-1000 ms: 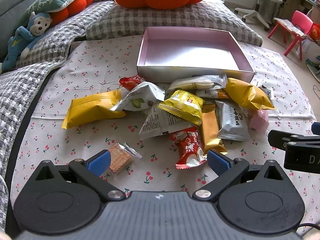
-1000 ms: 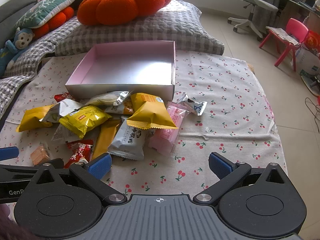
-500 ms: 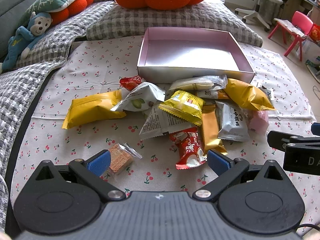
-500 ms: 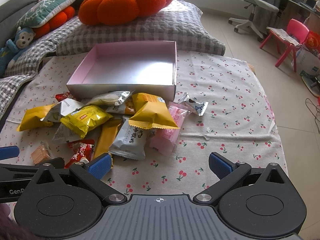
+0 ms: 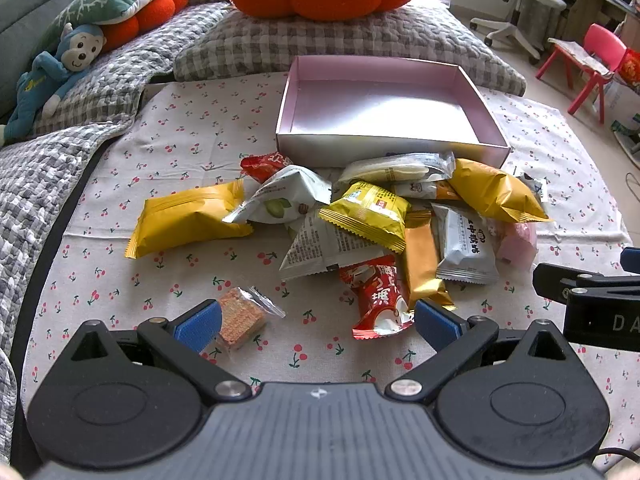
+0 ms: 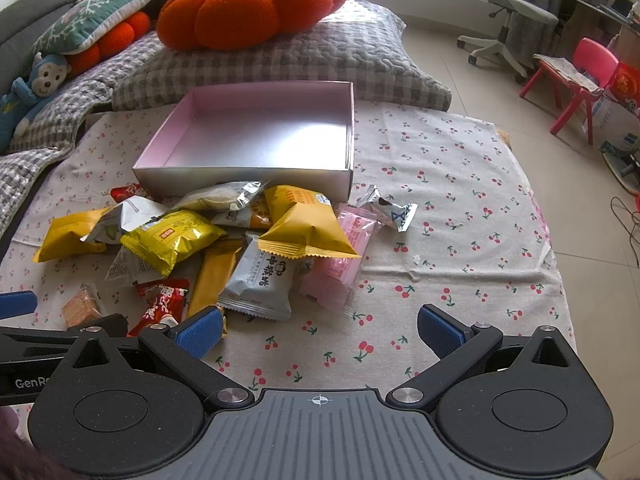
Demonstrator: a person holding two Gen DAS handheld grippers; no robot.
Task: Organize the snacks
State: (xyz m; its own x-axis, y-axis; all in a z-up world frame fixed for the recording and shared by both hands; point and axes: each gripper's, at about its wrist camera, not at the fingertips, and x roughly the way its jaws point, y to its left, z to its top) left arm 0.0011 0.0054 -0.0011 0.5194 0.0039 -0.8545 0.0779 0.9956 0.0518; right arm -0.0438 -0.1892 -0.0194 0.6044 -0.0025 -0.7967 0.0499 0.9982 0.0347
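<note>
Sitting bare, pink box (image 5: 384,148), snacks (image 5: 360,220) outside

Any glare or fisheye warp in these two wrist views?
Left wrist: bright sheen on the pink box floor, strong barrel bend at the edges, dark corners. Right wrist: hotspot on the box floor, sunlit pillow nearly washed out; snacks sharp.

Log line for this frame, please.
stage: before first pick | left gripper: open, empty | right gripper: open, empty | box: empty | snacks: piled on cloth before box
</note>
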